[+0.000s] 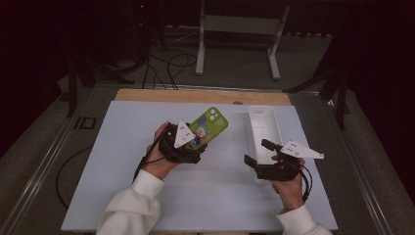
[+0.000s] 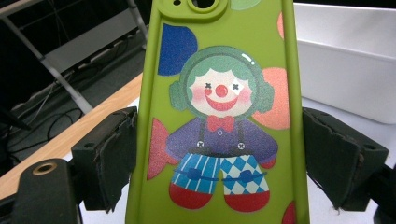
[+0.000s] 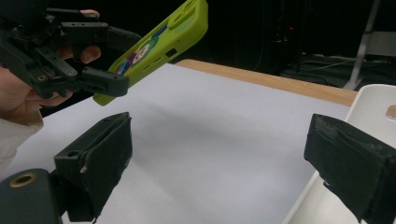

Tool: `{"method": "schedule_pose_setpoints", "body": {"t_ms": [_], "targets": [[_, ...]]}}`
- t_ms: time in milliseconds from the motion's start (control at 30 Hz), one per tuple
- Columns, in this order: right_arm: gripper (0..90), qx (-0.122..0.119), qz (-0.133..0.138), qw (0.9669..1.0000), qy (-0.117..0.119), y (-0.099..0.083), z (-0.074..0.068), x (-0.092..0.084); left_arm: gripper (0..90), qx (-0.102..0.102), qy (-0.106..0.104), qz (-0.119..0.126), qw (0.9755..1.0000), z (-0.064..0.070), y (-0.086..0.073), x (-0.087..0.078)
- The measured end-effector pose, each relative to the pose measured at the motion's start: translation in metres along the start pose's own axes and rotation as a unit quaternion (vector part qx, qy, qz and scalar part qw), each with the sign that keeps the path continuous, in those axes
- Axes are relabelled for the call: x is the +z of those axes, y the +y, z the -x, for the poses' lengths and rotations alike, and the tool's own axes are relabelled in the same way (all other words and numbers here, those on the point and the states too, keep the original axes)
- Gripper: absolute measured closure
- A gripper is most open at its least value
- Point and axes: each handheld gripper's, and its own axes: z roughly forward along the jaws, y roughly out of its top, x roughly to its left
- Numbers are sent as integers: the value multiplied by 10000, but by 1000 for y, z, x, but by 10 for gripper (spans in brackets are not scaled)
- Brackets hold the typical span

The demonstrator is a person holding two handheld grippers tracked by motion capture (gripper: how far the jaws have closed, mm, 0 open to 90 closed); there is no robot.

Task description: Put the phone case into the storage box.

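Note:
A green phone case (image 1: 211,123) printed with a clown is held tilted above the white mat, camera end up and away from me. My left gripper (image 1: 198,142) is shut on its lower half; in the left gripper view both black pads (image 2: 112,158) press the long edges of the case (image 2: 219,116). The right gripper view shows the case (image 3: 159,42) off the table in the left gripper (image 3: 122,60). My right gripper (image 1: 258,152) stands open with nothing between its jaws, at the near left side of a white tray (image 1: 250,125).
The long white tray (image 3: 373,107) lies lengthwise on the right of the mat (image 1: 147,171). A wooden table edge (image 1: 195,95) runs along the far side. Beyond it stand a white frame's legs (image 1: 200,49) and cables on the floor.

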Motion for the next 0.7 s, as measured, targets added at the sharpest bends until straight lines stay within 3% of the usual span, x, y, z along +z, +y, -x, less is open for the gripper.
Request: {"method": "schedule_pose_setpoints", "body": {"t_ms": [700], "targets": [[78,168,-86,9998,110,8,1,9,161,307,-139,145,9993,21,17,5]]}}
